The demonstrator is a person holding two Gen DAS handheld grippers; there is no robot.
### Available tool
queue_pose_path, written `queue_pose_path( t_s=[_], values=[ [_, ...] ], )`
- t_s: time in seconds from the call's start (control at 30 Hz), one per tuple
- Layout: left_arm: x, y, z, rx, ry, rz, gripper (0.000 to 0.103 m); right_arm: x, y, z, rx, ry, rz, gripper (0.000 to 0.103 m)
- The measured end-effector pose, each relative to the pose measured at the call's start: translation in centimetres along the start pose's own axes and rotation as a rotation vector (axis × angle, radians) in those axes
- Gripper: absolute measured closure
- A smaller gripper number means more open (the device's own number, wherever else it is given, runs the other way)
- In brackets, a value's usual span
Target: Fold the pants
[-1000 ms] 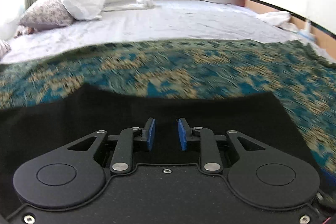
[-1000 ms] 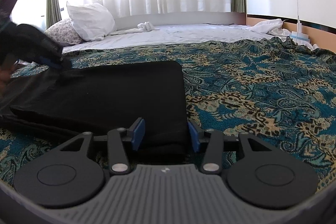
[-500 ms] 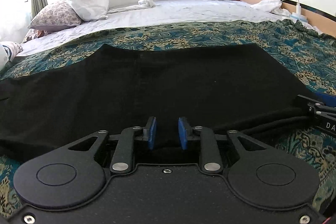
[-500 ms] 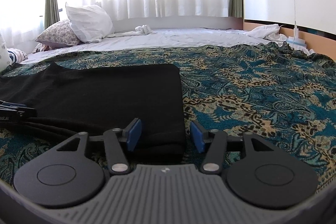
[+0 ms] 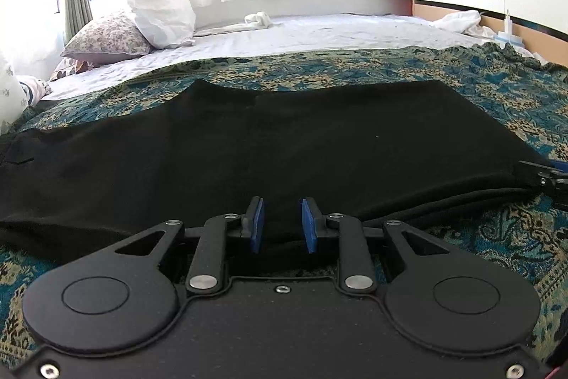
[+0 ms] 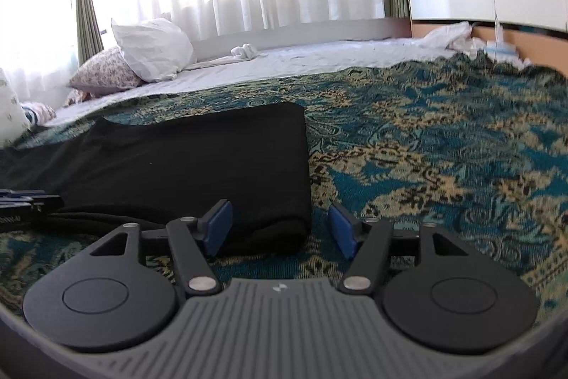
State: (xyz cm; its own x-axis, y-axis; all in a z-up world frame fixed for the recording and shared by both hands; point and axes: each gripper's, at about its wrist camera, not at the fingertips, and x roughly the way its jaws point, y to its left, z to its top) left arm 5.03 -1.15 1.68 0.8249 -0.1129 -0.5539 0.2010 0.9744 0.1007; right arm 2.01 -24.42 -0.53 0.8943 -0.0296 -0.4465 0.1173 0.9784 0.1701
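Black pants (image 5: 269, 144) lie flat, folded lengthwise, on a teal and gold patterned bedspread (image 5: 497, 87). My left gripper (image 5: 283, 224) is open at the pants' near edge, with black fabric between and under its blue pads. My right gripper (image 6: 280, 224) is open wide at the pants' (image 6: 198, 158) near right corner, just off the fabric, holding nothing. The right gripper's tip shows at the right edge of the left wrist view (image 5: 548, 178). The left gripper's tip shows at the left edge of the right wrist view (image 6: 25, 203).
The bedspread (image 6: 443, 148) covers the near half of the bed. A white sheet (image 5: 319, 34) lies beyond it, with a white pillow (image 5: 159, 15) and a floral pillow (image 5: 106, 38) at the back left. A wooden rail (image 5: 514, 27) runs along the right.
My left gripper came down from above the pants to their near edge. My right gripper opened wider and drew back slightly from the corner, and its view tilted.
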Motion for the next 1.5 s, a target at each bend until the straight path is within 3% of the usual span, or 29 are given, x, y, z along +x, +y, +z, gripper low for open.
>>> queue_pose_path(
  t_s=[0.07, 0.2, 0.37, 0.47, 0.53, 0.63, 0.67, 0.77, 0.87, 0.97, 1.07, 1.23, 1.37, 1.5],
  values=[
    [0.0, 0.4, -0.2, -0.024, 0.017, 0.018, 0.069, -0.2, -0.3, -0.1, 0.021, 0.002, 0.019, 0.029],
    [0.0, 2.4, -0.6, -0.136, 0.014, -0.035, 0.068, -0.4, -1.0, 0.1, 0.071, 0.018, 0.08, 0.025],
    [-0.4, 2.3, -0.7, -0.14, 0.005, -0.028, 0.067, -0.4, -1.0, 0.4, 0.16, 0.033, 0.143, 0.021],
    [-0.4, 3.8, 0.1, -0.257, 0.036, -0.155, 0.042, -0.1, -0.3, 0.0, 0.114, 0.027, 0.118, 0.021],
    [0.0, 5.1, 0.3, -0.362, 0.046, -0.23, 0.038, 0.1, 0.2, -0.1, 0.086, 0.02, 0.103, 0.02],
    [1.2, 5.6, 0.8, -0.39, 0.069, -0.226, 0.041, 0.3, 0.9, -0.2, 0.046, 0.011, 0.08, 0.019],
    [1.4, 5.3, 0.8, -0.377, 0.066, -0.21, 0.048, 0.2, 1.0, -0.3, 0.041, 0.007, 0.076, 0.019],
    [1.9, 4.3, 0.9, -0.326, 0.067, -0.109, 0.088, 0.1, 1.1, -0.4, 0.038, 0.0, 0.072, 0.019],
    [0.9, 4.2, 0.9, -0.337, 0.028, -0.085, 0.095, 0.0, 0.9, -0.4, 0.042, -0.003, 0.079, 0.019],
    [0.2, 3.8, 1.1, -0.265, 0.003, 0.009, 0.096, -0.1, 0.9, -0.5, 0.037, -0.007, 0.082, 0.019],
    [1.1, 4.3, 0.7, -0.257, 0.05, 0.009, 0.095, -0.3, 0.9, -0.5, 0.048, -0.014, 0.093, 0.018],
    [0.9, 4.1, 1.0, -0.235, 0.053, 0.013, 0.093, -0.5, -0.1, -0.4, 0.131, -0.022, 0.155, 0.017],
    [0.1, 4.4, 1.6, -0.269, 0.021, 0.007, 0.071, -0.4, -0.4, -0.2, 0.161, -0.013, 0.195, 0.017],
    [0.5, 3.7, 1.4, -0.222, 0.03, 0.012, 0.068, 0.6, -0.2, 1.1, 0.206, 0.063, 0.199, 0.02]
  ],
)
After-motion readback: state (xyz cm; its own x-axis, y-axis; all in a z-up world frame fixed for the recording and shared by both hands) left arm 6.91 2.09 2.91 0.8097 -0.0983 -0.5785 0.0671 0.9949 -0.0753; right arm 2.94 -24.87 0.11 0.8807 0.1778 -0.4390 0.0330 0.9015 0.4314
